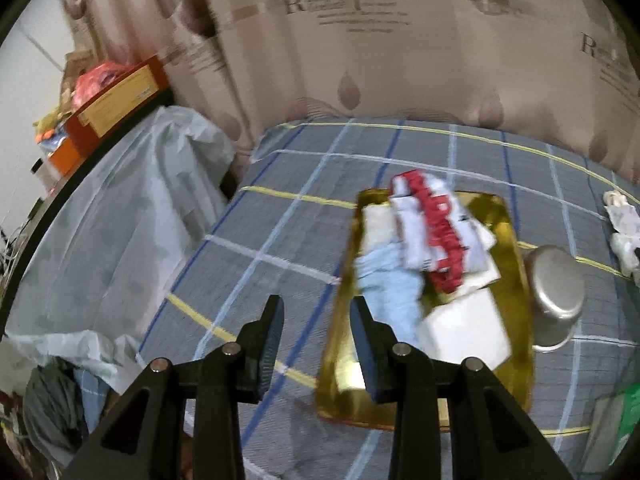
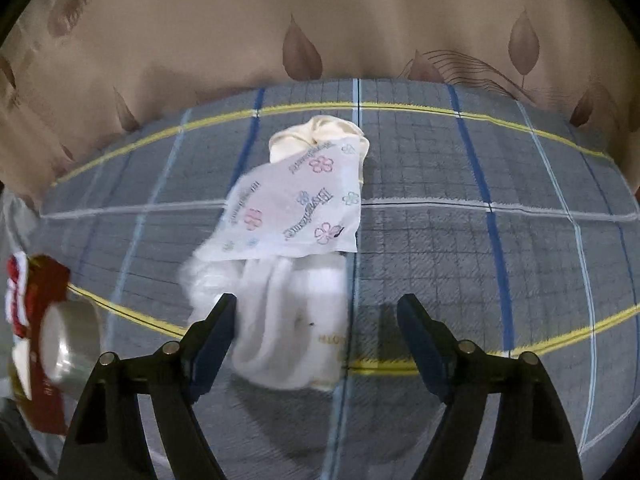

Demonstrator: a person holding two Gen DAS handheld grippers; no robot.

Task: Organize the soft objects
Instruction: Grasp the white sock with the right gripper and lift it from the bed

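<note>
In the left wrist view a gold tray (image 1: 342, 360) lies on the checked bed cover and holds a red-and-white cloth (image 1: 436, 228), a light blue cloth (image 1: 384, 280) and a white folded piece (image 1: 464, 332). My left gripper (image 1: 316, 344) is open and empty, hovering over the tray's near left edge. In the right wrist view a white sock bundle (image 2: 288, 320) lies under a flower-printed tissue packet (image 2: 296, 208), with a cream cloth (image 2: 316, 136) behind. My right gripper (image 2: 316, 344) is open and empty just above the white bundle's near end.
A steel pot (image 1: 556, 284) stands right of the tray, and shows in the right wrist view (image 2: 68, 340). A beige leaf-print curtain (image 2: 320, 20) hangs behind the bed. A plastic-covered pile (image 1: 120, 220) and boxes (image 1: 116, 100) sit to the left. More white soft items (image 1: 624, 224) lie at the right.
</note>
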